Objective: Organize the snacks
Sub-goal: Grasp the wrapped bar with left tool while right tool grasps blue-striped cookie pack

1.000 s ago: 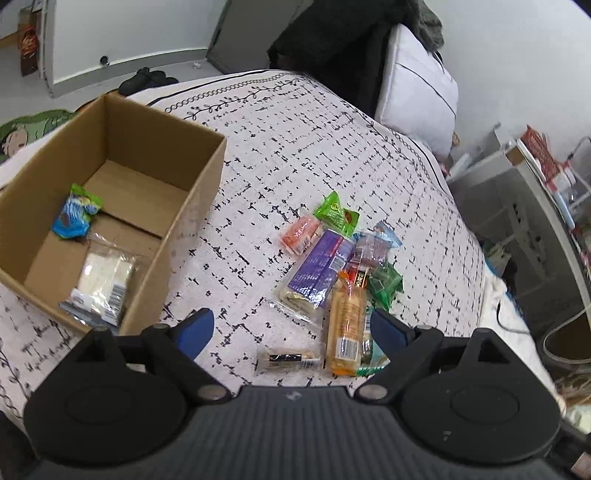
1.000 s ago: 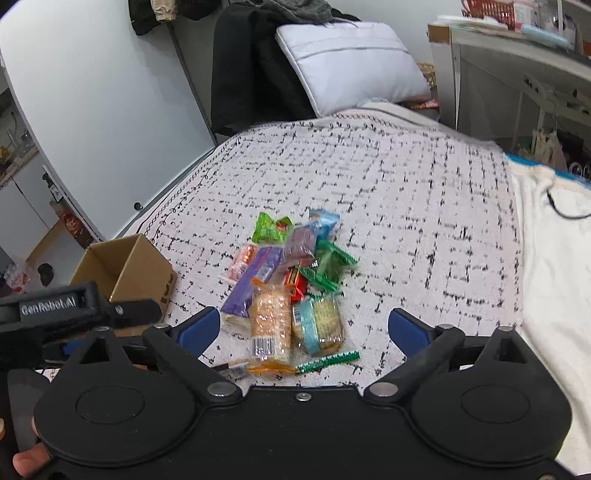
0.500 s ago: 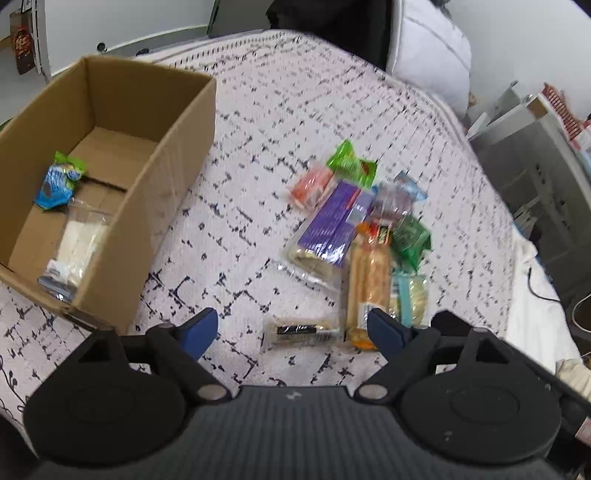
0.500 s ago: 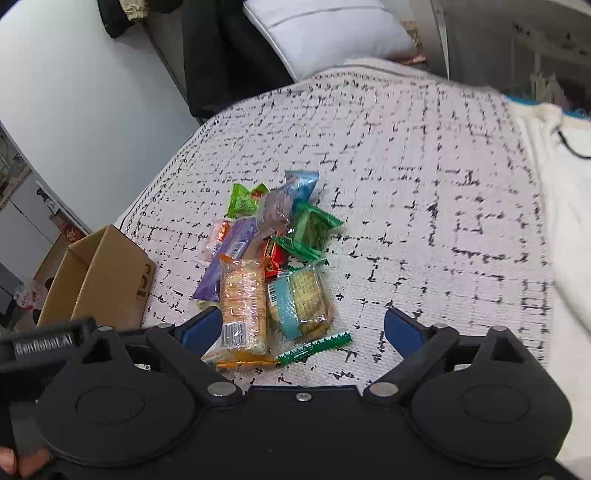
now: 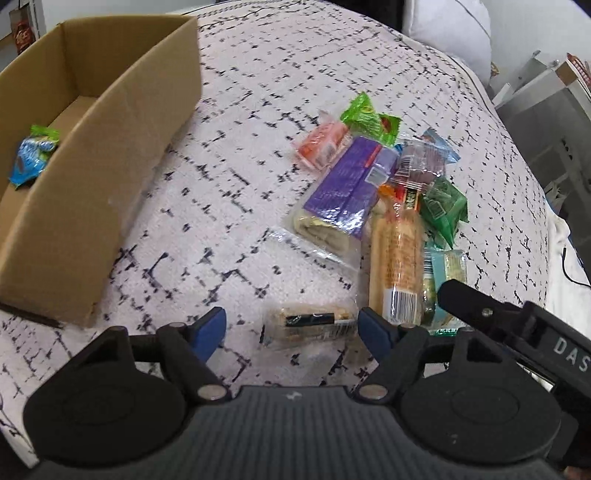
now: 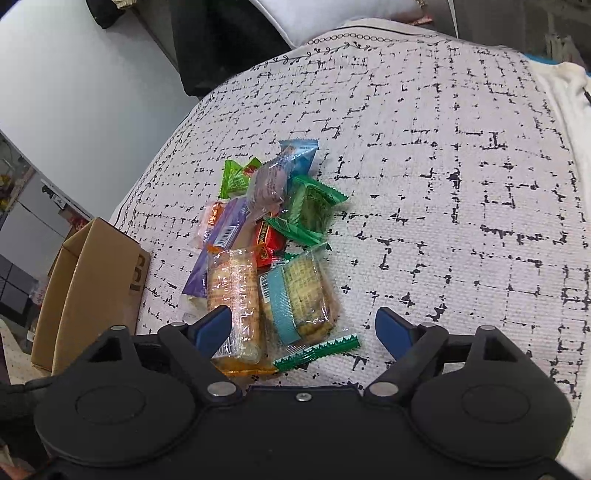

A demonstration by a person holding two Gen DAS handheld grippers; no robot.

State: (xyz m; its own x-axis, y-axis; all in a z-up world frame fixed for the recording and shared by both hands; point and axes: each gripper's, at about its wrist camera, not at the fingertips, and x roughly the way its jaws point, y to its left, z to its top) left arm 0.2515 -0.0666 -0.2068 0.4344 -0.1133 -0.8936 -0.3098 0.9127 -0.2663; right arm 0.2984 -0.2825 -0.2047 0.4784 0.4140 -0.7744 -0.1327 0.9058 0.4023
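Left gripper (image 5: 291, 326) spread wide, blue pads (image 5: 210, 325) flanking a small clear-wrapped bar (image 5: 308, 319) with a dark label, lying flat on the bedspread (image 5: 240, 155) just ahead, not clamped. Right gripper (image 6: 304, 328) likewise spread, nothing between the tips but the near edge of the snack heap: a tall cracker sleeve in crinkled clear film (image 6: 232, 295) against the left pad, a squat cracker pack with teal band (image 6: 295, 295) beside it, touching. Behind these, overlapping: purple wafer pack (image 5: 343, 188), red candy wrapper (image 6: 267, 242), dark green pouch (image 6: 310, 210), light green pouch (image 5: 369, 120), orange-pink packet (image 5: 323, 144), blue-tipped wrapper (image 6: 297, 153). Loose green serrated strip (image 6: 317, 352) at the very front. Cardboard box (image 5: 103, 158) open-topped to the left, well apart from the heap, bare quilted cloth between; inside, a blue-and-green packet (image 5: 31, 153) on the floor. Broad open bedspread to the right of the heap, white with black broken-grid print. Pillow (image 5: 450, 29) at the far end.
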